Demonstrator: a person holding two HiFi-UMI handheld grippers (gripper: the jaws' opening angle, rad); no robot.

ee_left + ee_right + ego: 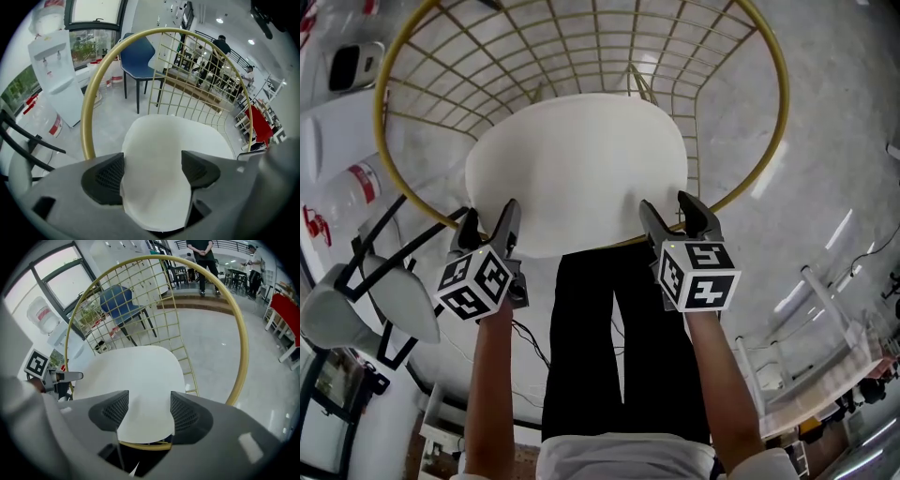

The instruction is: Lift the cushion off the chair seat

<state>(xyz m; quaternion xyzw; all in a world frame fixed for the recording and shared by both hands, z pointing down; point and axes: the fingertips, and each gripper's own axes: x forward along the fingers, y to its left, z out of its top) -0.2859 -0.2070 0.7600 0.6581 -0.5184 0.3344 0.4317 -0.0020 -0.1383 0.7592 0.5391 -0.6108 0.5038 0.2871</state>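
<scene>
One gold wire chair (87,122) bears the white cushion (581,164), lying flat on its seat. Left tongs (490,212) and right tongs (667,201) stand wide at the cushion's near edge, which shows between each pair, unpressed.

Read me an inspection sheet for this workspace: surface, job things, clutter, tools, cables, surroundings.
Surface: grey polished floor; the work sits on a chair.
Job's things: white cushion lying on the seat of the gold wire chair.
Clutter: nothing seen.
Grippers: left tool and right tool both open, each straddling the cushion's near edge.
Cables: thin dark cable below the left tool.
Surroundings: water dispenser, blue chair, people far off.
</scene>
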